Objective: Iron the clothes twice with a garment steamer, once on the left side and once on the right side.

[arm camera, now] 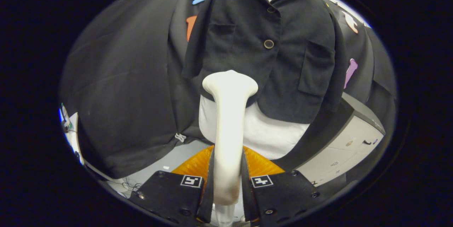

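A black jacket (269, 43) hung against the booth wall, buttoned over a white shirt (262, 131). A pale cabinet (350, 142) stood at four o'clock from it. An orange surface (262, 165) lay below the shirt hem. The gripper (228, 184) was clamped on the steamer (229, 114), both fingers pressing its handle; its wide head stood upright before the jacket's lower front, toward seven o'clock.

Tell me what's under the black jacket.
A white garment hangs out below the black jacket and shows at its collar. The steamer, gripped by the gripper, covers part.
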The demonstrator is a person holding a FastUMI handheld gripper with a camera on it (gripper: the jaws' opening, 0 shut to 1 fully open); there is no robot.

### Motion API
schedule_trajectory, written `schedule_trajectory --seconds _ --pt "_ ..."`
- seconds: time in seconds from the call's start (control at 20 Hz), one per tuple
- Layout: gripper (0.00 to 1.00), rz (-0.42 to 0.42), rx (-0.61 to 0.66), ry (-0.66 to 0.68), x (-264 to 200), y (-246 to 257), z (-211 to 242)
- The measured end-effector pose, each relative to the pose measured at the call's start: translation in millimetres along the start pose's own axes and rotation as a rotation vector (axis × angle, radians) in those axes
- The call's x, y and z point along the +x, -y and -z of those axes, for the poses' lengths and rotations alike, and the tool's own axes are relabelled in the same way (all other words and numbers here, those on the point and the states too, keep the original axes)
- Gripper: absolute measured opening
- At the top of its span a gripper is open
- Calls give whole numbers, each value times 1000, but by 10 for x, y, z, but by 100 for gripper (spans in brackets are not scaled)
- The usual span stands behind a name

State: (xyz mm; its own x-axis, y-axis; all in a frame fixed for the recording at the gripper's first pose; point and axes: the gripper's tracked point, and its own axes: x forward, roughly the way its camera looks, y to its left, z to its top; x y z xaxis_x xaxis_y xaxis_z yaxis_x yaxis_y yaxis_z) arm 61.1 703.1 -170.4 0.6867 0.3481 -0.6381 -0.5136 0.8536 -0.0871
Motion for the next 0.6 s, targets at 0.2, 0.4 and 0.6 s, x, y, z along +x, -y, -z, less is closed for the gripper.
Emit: schedule_trajectory --seconds 0.2,0.4,0.6 --pt "37 -7 -8 -41 -12 3 83" --pt "37 -37 14 -43 -178 167 75" --pt "37 -70 -13 10 -686 609 182"
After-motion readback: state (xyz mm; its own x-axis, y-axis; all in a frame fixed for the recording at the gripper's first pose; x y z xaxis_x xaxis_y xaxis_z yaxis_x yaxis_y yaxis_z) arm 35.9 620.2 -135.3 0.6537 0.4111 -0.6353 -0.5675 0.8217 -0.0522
